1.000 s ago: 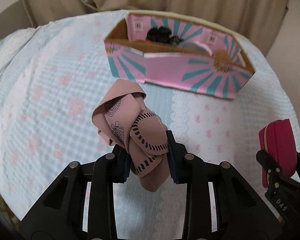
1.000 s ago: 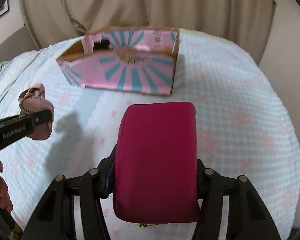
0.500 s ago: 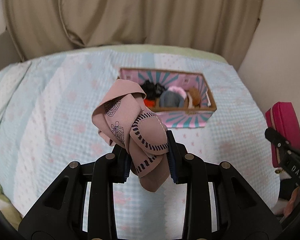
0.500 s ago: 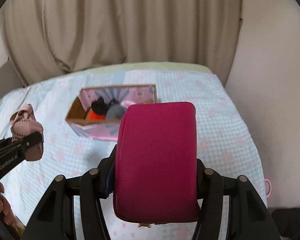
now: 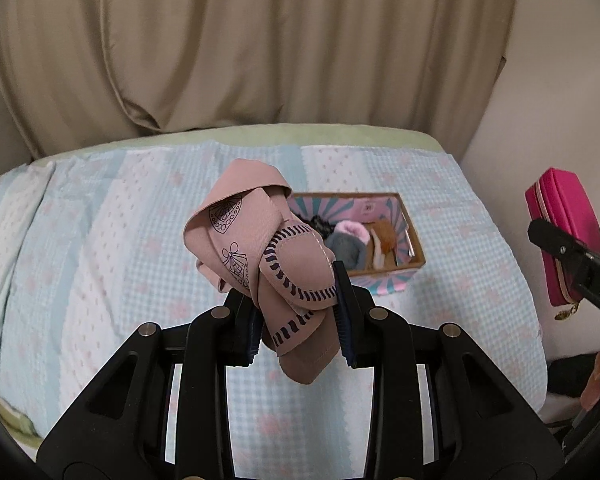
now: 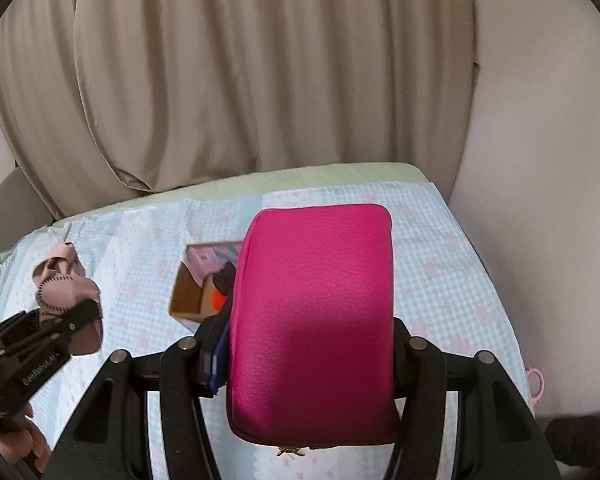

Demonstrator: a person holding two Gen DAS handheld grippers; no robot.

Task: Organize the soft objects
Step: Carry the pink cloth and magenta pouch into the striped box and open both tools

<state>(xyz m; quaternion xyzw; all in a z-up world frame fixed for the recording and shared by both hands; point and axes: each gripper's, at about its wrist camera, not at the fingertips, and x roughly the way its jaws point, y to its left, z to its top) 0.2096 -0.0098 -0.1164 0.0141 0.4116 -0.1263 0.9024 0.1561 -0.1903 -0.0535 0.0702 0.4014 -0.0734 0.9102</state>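
The left gripper (image 5: 298, 312) has its two black fingers clamped on a scarf (image 5: 260, 252), a dusty-pink woven strip knotted into a loose bundle; dark line drawings of shells and a dashed navy border run along its folds, and a rounded tail hangs down below the blue ribbed pads (image 5: 342, 320). The knot bulges up and forward past the fingertips, held clear above the bed (image 5: 100, 260). The right gripper (image 6: 304, 344) has its fingers pressed tight against the flanks of a pouch (image 6: 312, 320), a magenta rounded-corner rectangle with a fine pebbled, leather-like grain; it stands lengthwise between the fingers, reaching well beyond their tips, and a small gold zip pull shows at its near end. In the left view the same pouch appears side-on to the right of the fingers, showing a pale zip line along its edge. Ahead of both pairs of fingers, well apart from them, a box (image 5: 412, 240) of brown cardboard with pink and teal sunburst printing lies open on the bed, holding fluffy things in black, grey, pink and orange-brown. The bed cover is a puckered light-blue check with pale pink flowers and white dotted stripes. Behind it hangs a beige curtain (image 5: 260, 48) in smooth vertical folds
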